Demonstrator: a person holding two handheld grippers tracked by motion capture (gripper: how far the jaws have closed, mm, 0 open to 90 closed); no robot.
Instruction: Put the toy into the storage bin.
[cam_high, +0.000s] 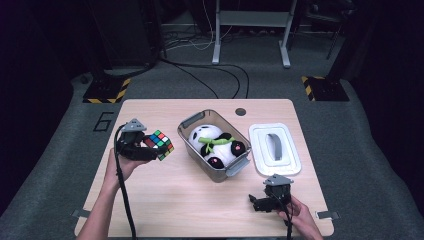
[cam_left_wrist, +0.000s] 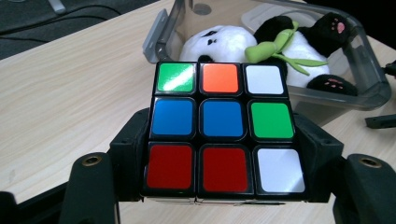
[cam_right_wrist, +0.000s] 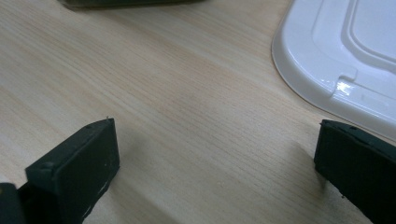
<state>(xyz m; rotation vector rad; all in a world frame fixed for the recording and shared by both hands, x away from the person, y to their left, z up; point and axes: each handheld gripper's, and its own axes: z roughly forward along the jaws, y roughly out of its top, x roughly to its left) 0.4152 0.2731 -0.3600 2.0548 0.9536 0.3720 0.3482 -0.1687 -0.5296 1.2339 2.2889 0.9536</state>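
Your left gripper (cam_high: 150, 150) holds the puzzle cube (cam_high: 160, 144) left of the storage bin (cam_high: 215, 145), where a plush panda (cam_high: 216, 145) lies; the lid (cam_high: 275, 148) rests right of it, your right gripper (cam_high: 260, 202) before it.

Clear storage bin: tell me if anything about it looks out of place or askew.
The bin sits diagonally to the table edges, its white lid off and lying flat beside it. The panda plush fills it. The left gripper holds the cube beside it. Nothing looks spilled or damaged.
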